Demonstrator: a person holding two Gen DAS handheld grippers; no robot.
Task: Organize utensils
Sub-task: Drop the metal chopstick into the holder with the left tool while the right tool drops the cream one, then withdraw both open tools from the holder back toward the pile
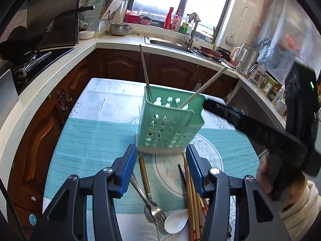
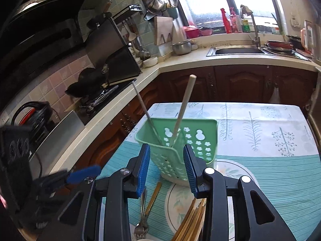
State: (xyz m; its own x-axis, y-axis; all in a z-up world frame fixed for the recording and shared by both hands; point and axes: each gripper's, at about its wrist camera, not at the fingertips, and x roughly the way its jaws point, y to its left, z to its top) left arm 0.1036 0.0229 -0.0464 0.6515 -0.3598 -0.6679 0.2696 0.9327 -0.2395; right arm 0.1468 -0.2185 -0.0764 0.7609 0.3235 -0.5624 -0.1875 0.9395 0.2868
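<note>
A green perforated utensil basket [image 1: 168,120] stands on the table with a metal chopstick [image 1: 144,68] and a pale chopstick [image 1: 202,87] leaning in it. My left gripper [image 1: 161,154] is open and empty, just in front of the basket, above loose utensils: a fork [image 1: 154,206], a white spoon [image 1: 175,221], a brown-handled utensil [image 1: 144,175] and several wooden chopsticks [image 1: 193,198]. My right gripper [image 2: 166,156] is open and empty, its fingers level with the basket [image 2: 180,140]. The fork [image 2: 141,227] and wooden chopsticks [image 2: 190,221] lie below it.
A teal placemat [image 1: 90,146] and a floral plate [image 1: 208,152] lie on the tablecloth. The right gripper's body [image 1: 260,132] hangs at the basket's right. A counter with a sink [image 2: 236,51] and a stove [image 2: 96,98] surrounds the table.
</note>
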